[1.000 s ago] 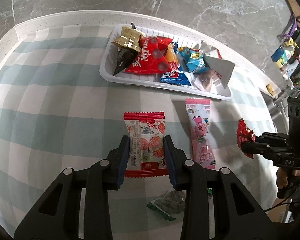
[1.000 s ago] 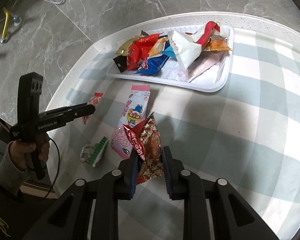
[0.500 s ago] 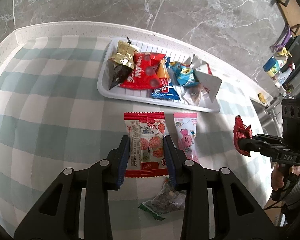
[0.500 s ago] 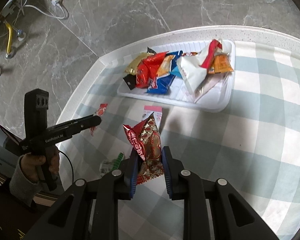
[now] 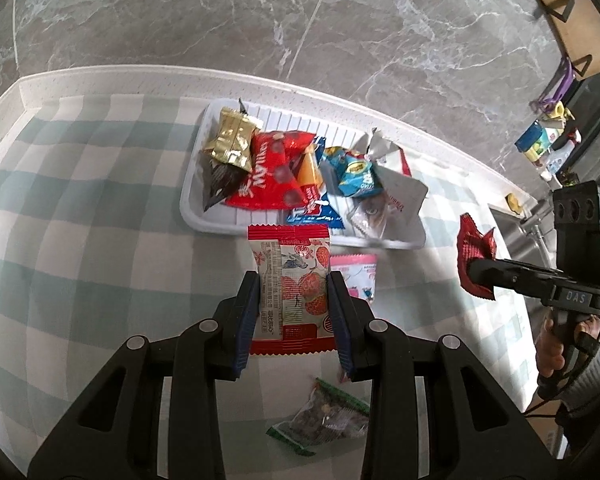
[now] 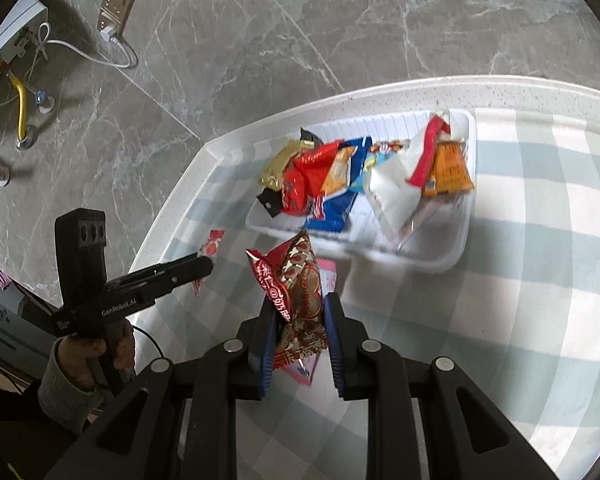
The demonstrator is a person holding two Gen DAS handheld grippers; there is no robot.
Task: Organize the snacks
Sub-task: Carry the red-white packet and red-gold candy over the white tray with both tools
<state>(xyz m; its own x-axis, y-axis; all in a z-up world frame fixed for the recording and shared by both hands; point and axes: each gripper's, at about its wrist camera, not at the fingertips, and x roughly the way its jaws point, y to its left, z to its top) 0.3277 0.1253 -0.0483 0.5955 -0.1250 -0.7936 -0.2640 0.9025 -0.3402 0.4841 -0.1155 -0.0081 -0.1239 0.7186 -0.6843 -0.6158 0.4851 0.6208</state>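
My left gripper (image 5: pixel 293 292) is shut on a red and white strawberry snack packet (image 5: pixel 290 280) and holds it above the checked cloth, in front of the white tray (image 5: pixel 196 184). My right gripper (image 6: pixel 299 314) is shut on a red foil snack bag (image 6: pixel 296 280) and holds it up in front of the tray (image 6: pixel 458 248). The tray holds several snack packs. A pink packet (image 5: pixel 356 272) lies on the cloth under both grippers. A green-edged clear packet (image 5: pixel 324 416) lies nearer me.
The table has a white raised rim (image 5: pixel 140 74) with grey marble floor beyond. A wall socket with a white cable (image 6: pixel 114 4) is on the floor side. A shelf with small items (image 5: pixel 544 140) stands at the far right.
Both grippers have risen with their packets and moved toward the tray. The strawberry packet has come off the cloth and the tray looks smaller and farther below.
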